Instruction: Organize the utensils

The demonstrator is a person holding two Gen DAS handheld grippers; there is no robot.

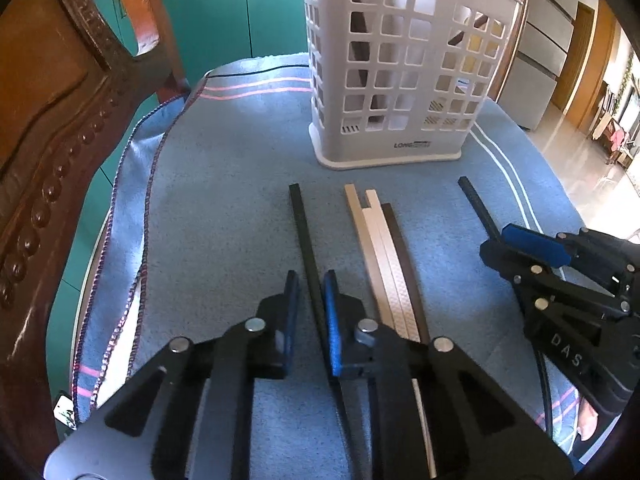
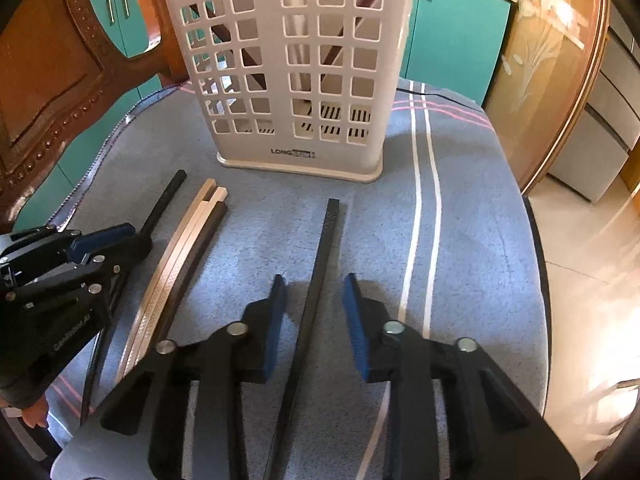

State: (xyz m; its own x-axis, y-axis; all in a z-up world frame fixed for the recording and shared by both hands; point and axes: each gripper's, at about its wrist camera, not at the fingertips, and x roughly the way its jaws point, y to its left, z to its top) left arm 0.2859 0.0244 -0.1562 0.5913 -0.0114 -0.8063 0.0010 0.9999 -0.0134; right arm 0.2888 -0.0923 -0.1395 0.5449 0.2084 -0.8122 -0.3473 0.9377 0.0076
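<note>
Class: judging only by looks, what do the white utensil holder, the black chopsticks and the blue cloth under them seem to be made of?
Utensil holder: likely moulded plastic, matte off-white; even square cut-outs, raised logo on the base.
Black chopsticks: square-edged, faintly textured matte black; plastic or lacquered wood, cannot tell which.
Blue cloth: woven fabric; fuzzy nap, stitched hem, woven pink and white stripes.

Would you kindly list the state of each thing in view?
Basket: upright, some chopsticks inside.
Left gripper: open, astride a black chopstick.
Right gripper: open, astride another black chopstick.
Beige pair: lying flat.
Brown chopstick: flat beside them.
</note>
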